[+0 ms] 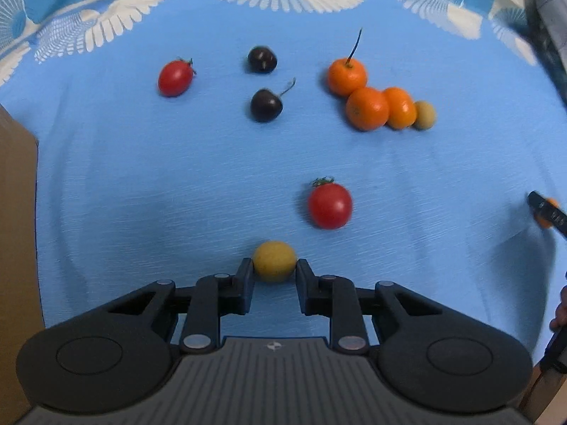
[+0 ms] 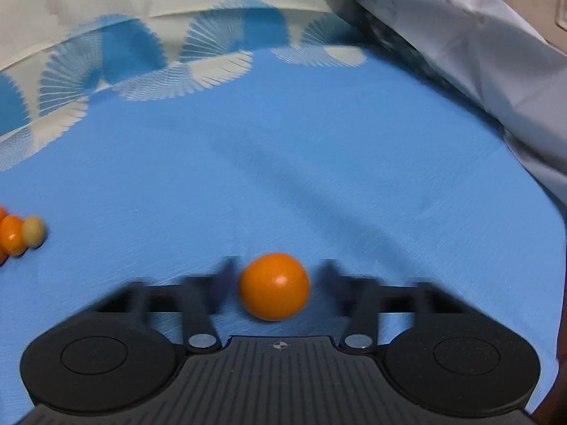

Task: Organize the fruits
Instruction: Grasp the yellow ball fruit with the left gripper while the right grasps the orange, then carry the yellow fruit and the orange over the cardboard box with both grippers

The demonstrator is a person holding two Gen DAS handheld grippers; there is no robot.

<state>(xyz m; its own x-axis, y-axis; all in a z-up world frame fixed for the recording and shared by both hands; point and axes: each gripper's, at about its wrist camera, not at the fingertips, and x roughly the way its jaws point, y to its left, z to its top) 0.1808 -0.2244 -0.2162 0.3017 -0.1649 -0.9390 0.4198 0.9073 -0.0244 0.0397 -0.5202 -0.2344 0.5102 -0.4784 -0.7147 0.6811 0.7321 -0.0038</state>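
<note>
The left gripper [image 1: 274,269] pinches a yellow fruit [image 1: 274,260], the right gripper [image 2: 274,276] brackets an orange [image 2: 273,286] without clearly touching it; tomatoes [image 1: 329,205] and cherries [image 1: 265,105] lie unsorted farther off.

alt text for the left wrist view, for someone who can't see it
The left gripper is shut on a small yellow fruit on a blue cloth. Beyond lie two red tomatoes, two dark cherries and a touching cluster of three oranges.

Orange [image 2: 273,286] on blue cloth [image 2: 283,163], between blurred right gripper [image 2: 274,276] fingers, gaps each side; fruit cluster [image 2: 21,235] far left of orange.
</note>
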